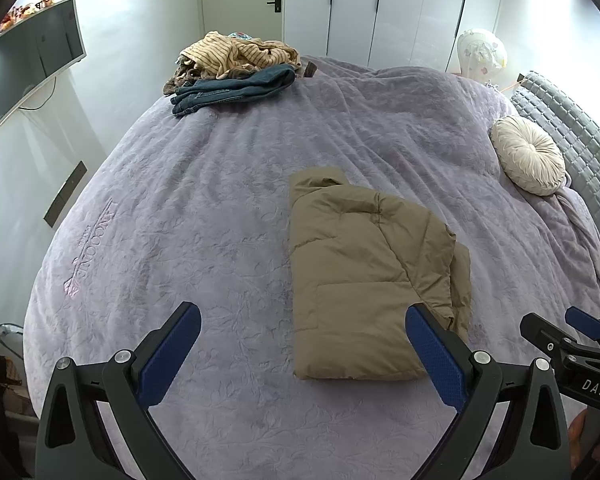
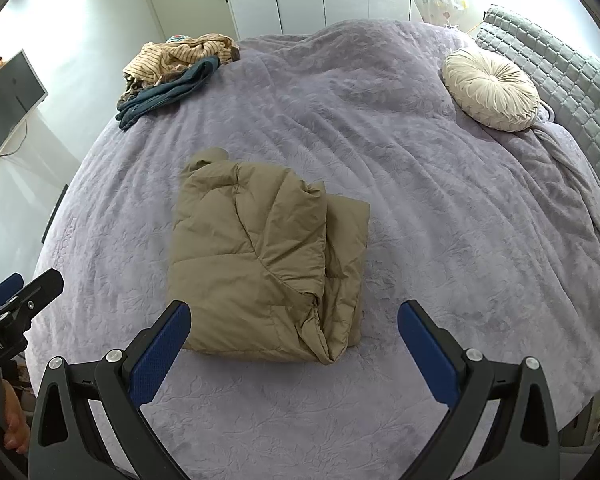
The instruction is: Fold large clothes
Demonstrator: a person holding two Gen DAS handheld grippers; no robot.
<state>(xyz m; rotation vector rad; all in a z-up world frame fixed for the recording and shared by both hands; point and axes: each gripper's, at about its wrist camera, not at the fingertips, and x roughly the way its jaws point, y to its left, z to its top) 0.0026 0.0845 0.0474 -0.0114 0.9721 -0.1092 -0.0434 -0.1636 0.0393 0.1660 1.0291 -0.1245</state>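
Observation:
A tan puffer jacket [image 1: 364, 276] lies folded into a compact rectangle on the lilac bedspread [image 1: 204, 216]. In the right wrist view the jacket [image 2: 260, 264] shows a sleeve tucked over its top, with a loose fold at its right edge. My left gripper [image 1: 302, 316] hovers open above the bed, its right finger just over the jacket's near right corner. My right gripper [image 2: 294, 314] is open too, held above the jacket's near edge with nothing between its fingers. Each gripper also shows at the edge of the other's view.
A pile of clothes, striped beige top [image 1: 240, 56] over dark jeans [image 1: 232, 90], sits at the bed's far left corner. A round cream cushion [image 2: 490, 88] rests by the grey quilted headboard [image 2: 560, 76]. A wall screen [image 1: 28, 60] hangs left; wardrobe doors stand behind.

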